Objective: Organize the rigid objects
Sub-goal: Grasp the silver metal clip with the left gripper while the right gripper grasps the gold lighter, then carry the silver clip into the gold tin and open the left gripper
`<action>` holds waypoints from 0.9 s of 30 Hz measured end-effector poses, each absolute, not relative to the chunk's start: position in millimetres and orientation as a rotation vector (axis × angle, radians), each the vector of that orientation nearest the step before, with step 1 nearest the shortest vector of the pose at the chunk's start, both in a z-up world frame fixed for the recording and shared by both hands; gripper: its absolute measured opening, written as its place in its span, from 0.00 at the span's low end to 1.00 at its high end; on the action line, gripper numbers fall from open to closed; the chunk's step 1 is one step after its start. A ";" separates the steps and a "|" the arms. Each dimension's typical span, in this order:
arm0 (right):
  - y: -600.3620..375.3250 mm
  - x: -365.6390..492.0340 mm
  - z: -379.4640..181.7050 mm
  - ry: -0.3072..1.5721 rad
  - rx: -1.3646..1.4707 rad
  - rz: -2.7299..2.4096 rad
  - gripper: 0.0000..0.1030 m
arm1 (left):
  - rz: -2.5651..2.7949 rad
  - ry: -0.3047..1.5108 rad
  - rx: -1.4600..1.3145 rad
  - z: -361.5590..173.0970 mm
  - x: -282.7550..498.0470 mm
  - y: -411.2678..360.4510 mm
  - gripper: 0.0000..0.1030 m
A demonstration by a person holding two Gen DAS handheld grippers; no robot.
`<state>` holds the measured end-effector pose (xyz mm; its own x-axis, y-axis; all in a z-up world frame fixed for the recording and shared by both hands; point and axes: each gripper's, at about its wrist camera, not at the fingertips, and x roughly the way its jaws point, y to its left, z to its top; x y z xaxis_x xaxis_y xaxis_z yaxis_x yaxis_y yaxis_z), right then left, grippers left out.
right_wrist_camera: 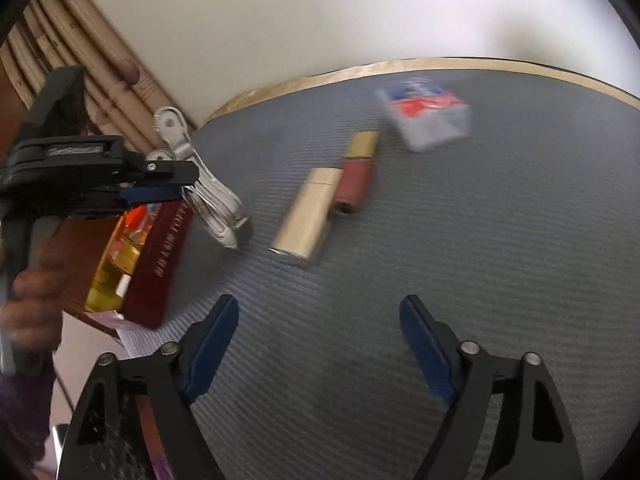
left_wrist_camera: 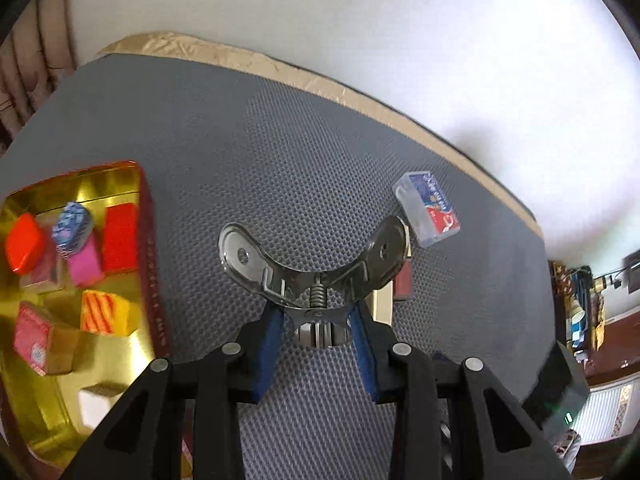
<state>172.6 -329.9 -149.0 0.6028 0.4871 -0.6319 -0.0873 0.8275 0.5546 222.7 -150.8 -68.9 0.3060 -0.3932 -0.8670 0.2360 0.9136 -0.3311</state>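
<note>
Shiny metal clip [left_wrist_camera: 316, 268], gold-glossy tin [left_wrist_camera: 108, 180], matt textured grey mat [left_wrist_camera: 280, 152], clear plastic case [left_wrist_camera: 426, 208], matt-gold tube [right_wrist_camera: 306, 214]

Grey textured mat [left_wrist_camera: 304, 152], white wall [left_wrist_camera: 360, 20]

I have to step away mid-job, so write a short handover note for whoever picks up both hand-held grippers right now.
Left hand-held gripper: shut on the metal clip, held above the grey mat, beside the tin.
Right hand-held gripper: open, holding nothing, hovering over the mat.
Done: several coloured blocks already lie in the tin.
Left on the mat: the gold tube, the red-and-gold tube beside it, and the clear card case farther back.
Next, probably: drop the clip into the tin, then collect those three.
</note>
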 end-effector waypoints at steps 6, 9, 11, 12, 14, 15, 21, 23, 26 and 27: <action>-316.2 211.7 -157.0 0.937 0.583 0.331 0.60 | -0.396 1.105 -0.189 -30.7 198.3 -118.1 0.34; -313.6 219.1 -158.9 0.945 0.611 0.311 0.59 | -0.372 1.069 -0.196 -15.6 184.1 -97.5 0.34; -308.7 224.1 -157.5 0.951 0.610 0.297 0.59 | -0.344 1.051 -0.200 -6.9 176.6 -79.0 0.34; -306.2 226.8 -156.9 0.959 0.613 0.295 0.59 | -0.326 1.042 -0.205 -4.8 174.8 -67.7 0.34; -298.7 232.3 -155.1 0.966 0.609 0.277 0.59 | -0.305 1.033 -0.209 0.7 169.2 -48.9 0.34; -293.9 234.2 -153.4 0.966 0.597 0.273 0.58 | -0.290 1.031 -0.214 3.9 165.7 -36.1 0.34; -263.2 250.3 -154.1 0.979 0.497 0.200 0.44 | -0.232 1.081 -0.241 -5.0 154.7 8.2 0.34; -260.2 253.8 -155.2 0.985 0.495 0.198 0.36 | -0.223 1.110 -0.246 -13.8 151.0 12.3 0.34; -258.3 255.5 -155.4 0.990 0.486 0.206 0.30 | -0.197 1.126 -0.236 -30.5 151.2 12.2 0.34; -260.2 254.8 -155.4 0.995 0.489 0.215 0.29 | -0.189 1.127 -0.226 -35.0 153.7 11.4 0.34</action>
<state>254.8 -260.2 -155.4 0.5346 0.3907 -0.7494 0.0465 0.8718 0.4877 153.7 11.4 -35.0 0.4179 -0.2626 -0.8697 0.0354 0.9613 -0.2733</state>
